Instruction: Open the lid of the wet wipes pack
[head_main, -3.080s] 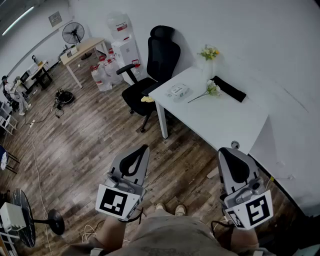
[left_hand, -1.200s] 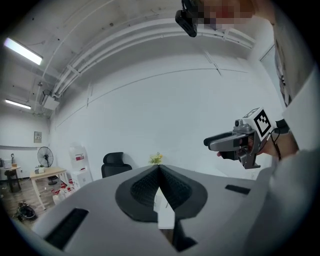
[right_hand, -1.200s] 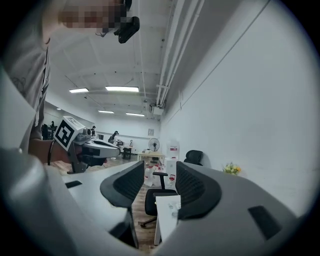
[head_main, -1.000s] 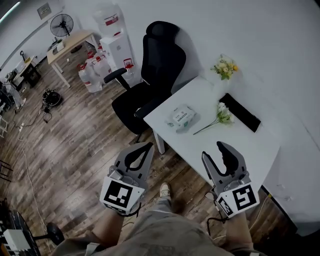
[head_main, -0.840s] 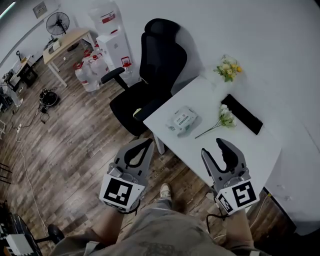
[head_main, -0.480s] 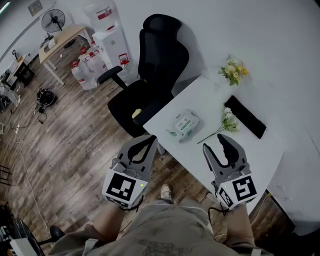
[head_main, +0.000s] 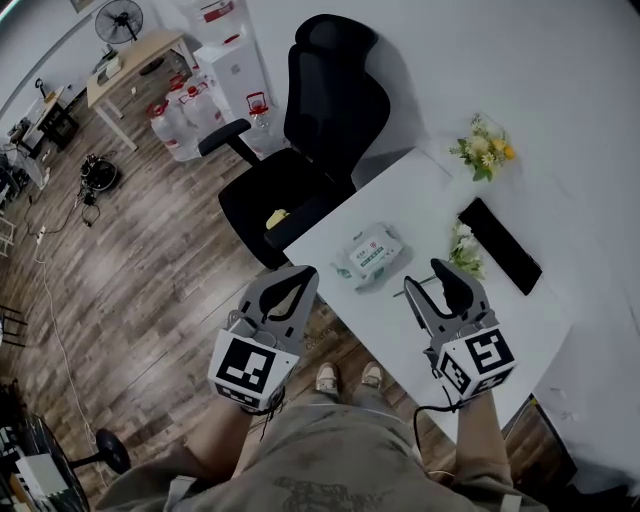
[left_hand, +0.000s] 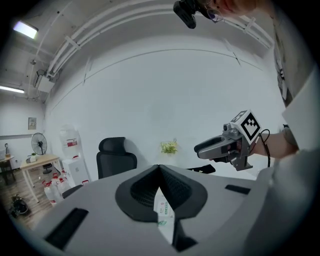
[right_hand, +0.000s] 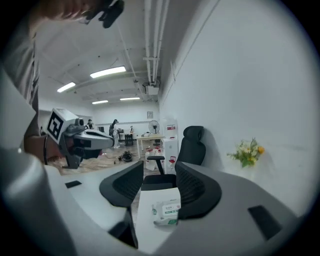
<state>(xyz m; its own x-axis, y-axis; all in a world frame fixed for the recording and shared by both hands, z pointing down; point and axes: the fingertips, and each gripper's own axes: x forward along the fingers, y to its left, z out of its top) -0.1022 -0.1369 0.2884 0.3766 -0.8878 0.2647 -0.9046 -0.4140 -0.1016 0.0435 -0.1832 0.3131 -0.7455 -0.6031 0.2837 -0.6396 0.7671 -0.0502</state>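
The wet wipes pack (head_main: 370, 255) is white with green print and lies flat near the near-left corner of the white table (head_main: 400, 320), its lid down. My left gripper (head_main: 303, 274) hovers off the table's edge, just left of the pack, jaws shut with nothing between them. My right gripper (head_main: 428, 282) hangs open over the table, right of the pack. In the left gripper view the pack (left_hand: 163, 215) shows below the closed jaws of the left gripper (left_hand: 159, 167). In the right gripper view the pack (right_hand: 166, 211) lies ahead between the spread jaws of the right gripper (right_hand: 160, 172).
A black office chair (head_main: 320, 130) stands at the table's far-left side. On the table are a flower bunch (head_main: 485, 150), a loose flower stem (head_main: 462, 250) and a flat black object (head_main: 500, 245). Water dispensers (head_main: 230, 60) and a wooden desk (head_main: 130, 60) stand farther back.
The person has walked up to the table. Both grippers have come close to the pack, and the right one has moved from above the floor to above the tabletop.
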